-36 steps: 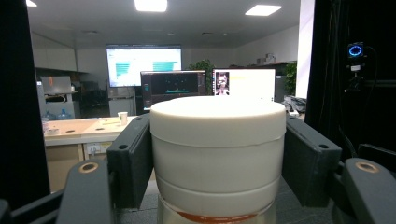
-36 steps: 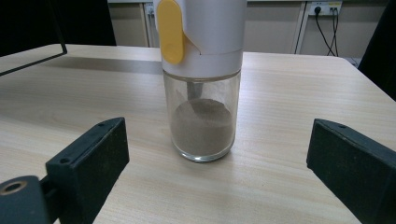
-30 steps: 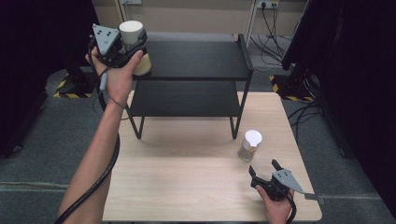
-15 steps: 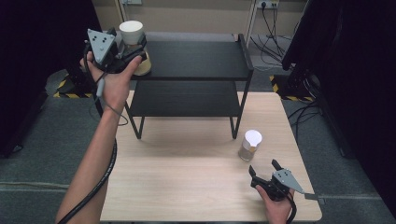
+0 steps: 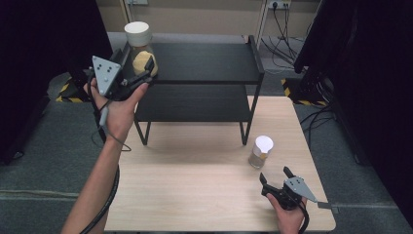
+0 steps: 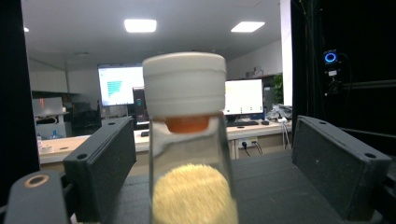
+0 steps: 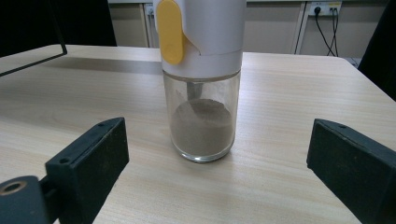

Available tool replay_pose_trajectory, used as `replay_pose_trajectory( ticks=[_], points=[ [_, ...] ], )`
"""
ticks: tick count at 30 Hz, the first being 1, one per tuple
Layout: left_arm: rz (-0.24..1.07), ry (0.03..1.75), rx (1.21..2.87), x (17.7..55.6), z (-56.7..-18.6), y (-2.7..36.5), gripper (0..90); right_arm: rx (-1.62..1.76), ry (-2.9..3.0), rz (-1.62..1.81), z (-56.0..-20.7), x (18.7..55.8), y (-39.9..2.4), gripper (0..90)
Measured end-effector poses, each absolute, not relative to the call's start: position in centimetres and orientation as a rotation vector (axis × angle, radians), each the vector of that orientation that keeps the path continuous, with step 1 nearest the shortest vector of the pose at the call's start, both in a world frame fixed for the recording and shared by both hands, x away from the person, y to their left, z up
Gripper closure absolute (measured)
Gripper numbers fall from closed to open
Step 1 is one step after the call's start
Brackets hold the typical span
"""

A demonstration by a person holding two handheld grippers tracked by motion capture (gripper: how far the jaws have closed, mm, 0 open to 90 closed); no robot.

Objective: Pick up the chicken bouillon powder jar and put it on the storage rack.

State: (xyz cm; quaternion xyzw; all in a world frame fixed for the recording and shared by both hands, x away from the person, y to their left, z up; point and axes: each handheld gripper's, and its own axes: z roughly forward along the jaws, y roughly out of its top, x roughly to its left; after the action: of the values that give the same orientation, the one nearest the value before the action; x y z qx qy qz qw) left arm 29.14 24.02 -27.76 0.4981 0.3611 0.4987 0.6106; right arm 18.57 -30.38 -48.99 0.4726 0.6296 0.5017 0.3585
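A glass jar of yellow powder (image 5: 139, 51) with a white cap stands on the top left corner of the black shelf (image 5: 204, 63). My left gripper (image 5: 144, 68) is level with it. Its jaws have just been opening and now stand open, one on each side of the yellow-powder jar (image 6: 189, 140), with a gap on both sides. A second glass jar, holding brown powder (image 5: 260, 151) under a white and yellow lid, stands on the wooden table (image 5: 195, 185) at the right. My right gripper (image 5: 275, 174) rests open just in front of the brown-powder jar (image 7: 201, 79), not touching it.
The two-level black shelf takes up the back half of the table. Dark screens stand to the left and right of the table. Cables and a striped floor marking lie on the grey carpet behind.
The left gripper's jaws have opened off the yellow-powder jar, and the hand has drawn back and down to the left. The jar stays on the shelf. The right hand has not moved.
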Motion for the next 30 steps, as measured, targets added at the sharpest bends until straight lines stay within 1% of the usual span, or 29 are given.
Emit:
replay_pose_trajectory(
  ticks=[13,30],
  points=[
    [1.109,0.809,1.193,27.5,-32.1,23.9,13.4,1.219,1.625,1.294,-49.0,18.6,-30.4,5.8],
    [1.075,0.838,1.24,26.3,-37.2,24.3,13.1,1.216,1.626,1.289,-49.0,18.6,-30.3,5.8]
  ],
)
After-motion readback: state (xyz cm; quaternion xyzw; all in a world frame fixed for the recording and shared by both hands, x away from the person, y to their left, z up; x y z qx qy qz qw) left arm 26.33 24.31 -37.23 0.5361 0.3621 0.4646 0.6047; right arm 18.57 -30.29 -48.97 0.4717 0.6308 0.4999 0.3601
